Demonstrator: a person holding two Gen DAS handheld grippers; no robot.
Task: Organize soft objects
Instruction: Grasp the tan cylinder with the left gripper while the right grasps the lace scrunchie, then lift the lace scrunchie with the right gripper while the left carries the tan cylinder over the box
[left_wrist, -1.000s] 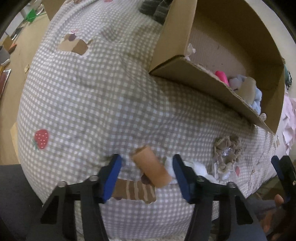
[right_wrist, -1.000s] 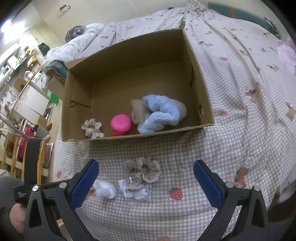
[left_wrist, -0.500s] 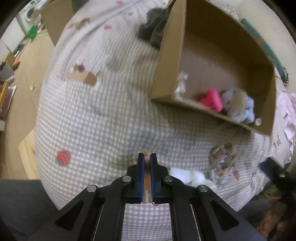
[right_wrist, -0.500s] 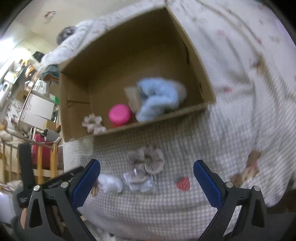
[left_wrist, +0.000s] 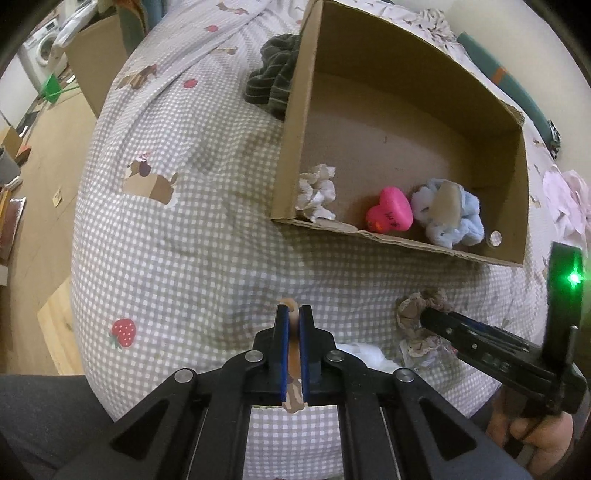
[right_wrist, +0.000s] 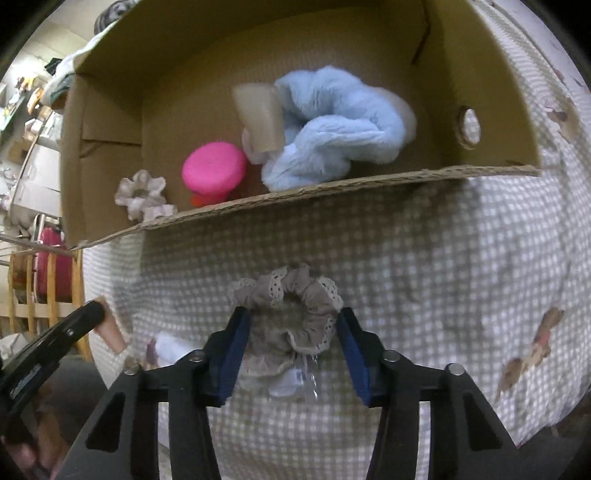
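Note:
My left gripper (left_wrist: 292, 314) is shut on a tan soft roll (left_wrist: 293, 332), squeezed flat and held above the checked bedspread. My right gripper (right_wrist: 291, 325) is open, its jaws on either side of a brown lace scrunchie (right_wrist: 291, 302) that lies on the bedspread (right_wrist: 424, 277). It also shows in the left wrist view (left_wrist: 417, 306). The cardboard box (left_wrist: 388, 236) holds a white scrunchie (left_wrist: 317, 192), a pink heart (left_wrist: 389, 214) and a blue fluffy scrunchie (left_wrist: 454, 218). The box (right_wrist: 332, 188) lies just beyond the right gripper.
A white soft item (left_wrist: 362, 350) and a clear packet (right_wrist: 295, 380) lie by the brown scrunchie. A dark striped cloth (left_wrist: 273, 81) lies behind the box. The bed edge drops to a wooden floor (left_wrist: 33, 184) on the left.
My left gripper shut on the tan roll and lifted it. My right gripper moved down and forward and narrowed until its jaws straddled the brown scrunchie.

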